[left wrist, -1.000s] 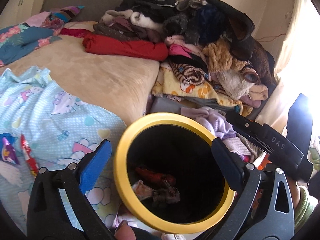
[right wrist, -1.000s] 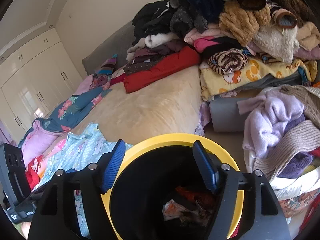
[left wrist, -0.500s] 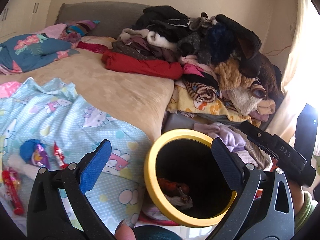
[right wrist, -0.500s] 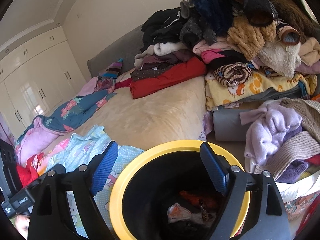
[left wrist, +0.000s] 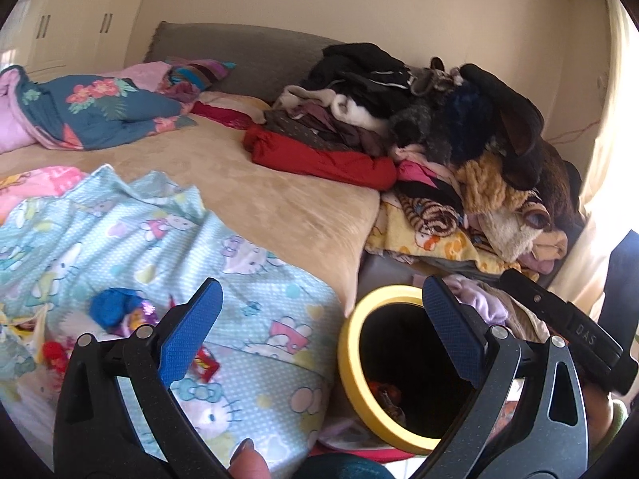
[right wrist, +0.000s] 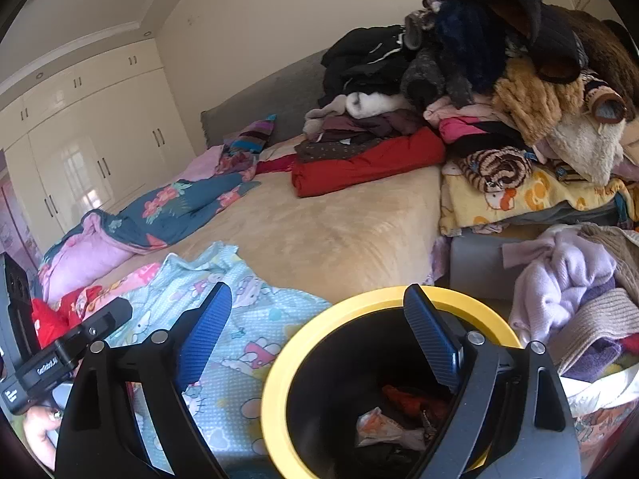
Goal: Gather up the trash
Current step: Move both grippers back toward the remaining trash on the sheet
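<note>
Both grippers, left (left wrist: 319,319) and right (right wrist: 319,331), have fingers spread and empty, right just opened; bin (right wrist: 275,379) beside bed holds wrappers (right wrist: 383,431), more wrappers (left wrist: 205,363) on blue blanket (left wrist: 259,359).

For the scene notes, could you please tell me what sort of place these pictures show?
Most likely a lived-in bedroom. A wide bed with a grey headboard fills the view, a pile of clothes is heaped on one side, and built-in wardrobes line the far wall.
</note>
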### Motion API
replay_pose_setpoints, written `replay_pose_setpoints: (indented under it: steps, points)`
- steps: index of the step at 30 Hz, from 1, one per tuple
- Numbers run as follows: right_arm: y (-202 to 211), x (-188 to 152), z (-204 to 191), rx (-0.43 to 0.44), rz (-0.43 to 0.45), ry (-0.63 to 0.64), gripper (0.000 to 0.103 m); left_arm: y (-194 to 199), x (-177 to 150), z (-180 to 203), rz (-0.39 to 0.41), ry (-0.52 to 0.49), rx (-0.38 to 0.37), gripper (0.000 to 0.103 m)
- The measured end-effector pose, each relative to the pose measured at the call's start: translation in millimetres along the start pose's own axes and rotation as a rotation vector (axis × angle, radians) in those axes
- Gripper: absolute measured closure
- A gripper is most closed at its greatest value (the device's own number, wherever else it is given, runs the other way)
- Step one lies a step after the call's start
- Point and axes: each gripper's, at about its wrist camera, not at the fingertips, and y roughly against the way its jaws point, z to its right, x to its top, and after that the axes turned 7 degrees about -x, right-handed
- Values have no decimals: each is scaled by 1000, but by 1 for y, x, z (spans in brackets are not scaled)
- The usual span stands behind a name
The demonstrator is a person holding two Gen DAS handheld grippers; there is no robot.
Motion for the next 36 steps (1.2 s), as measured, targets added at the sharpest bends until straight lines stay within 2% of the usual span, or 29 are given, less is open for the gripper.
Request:
replay_pose_setpoints:
  steps: [20,36]
  points:
    - [-6,-12,-74,110,-37,104,16,44,11,-49,82,57,101,11]
    - [-23,-32,-146,238,-108,215,16,80,4,-104,90,101,218,11]
